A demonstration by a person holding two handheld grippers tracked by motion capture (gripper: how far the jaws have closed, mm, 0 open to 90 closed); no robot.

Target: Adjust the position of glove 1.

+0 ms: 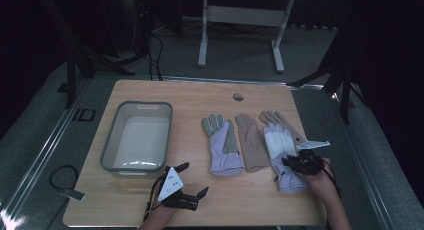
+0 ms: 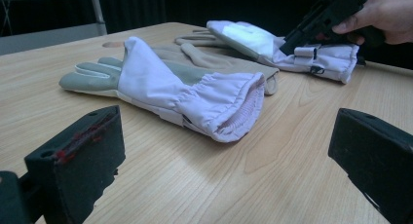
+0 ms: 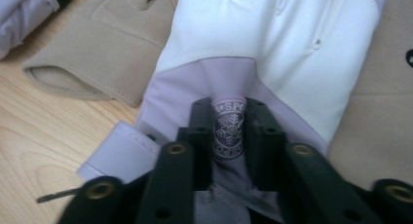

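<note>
Three gloves lie side by side on the wooden table. On the left is a grey and lavender glove (image 1: 222, 145) (image 2: 170, 83), in the middle a tan glove (image 1: 251, 140) (image 2: 214, 56) (image 3: 107, 39). A white and lavender glove (image 1: 282, 140) (image 2: 263, 41) (image 3: 272, 44) lies on the right, over another tan glove (image 1: 272, 117). My right gripper (image 1: 300, 162) (image 3: 229, 129) is shut on a raised fold of its lavender fabric with a snowflake logo, near the cuff. My left gripper (image 1: 194, 179) (image 2: 224, 160) rests open near the table's front edge, facing the left glove's cuff with nothing between its jaws.
A grey plastic bin (image 1: 111, 140) with nothing in it stands on the left of the table, just beyond my left gripper. A round cable port (image 1: 238, 96) sits near the table's far edge. A white table frame (image 1: 240, 15) stands on the floor behind.
</note>
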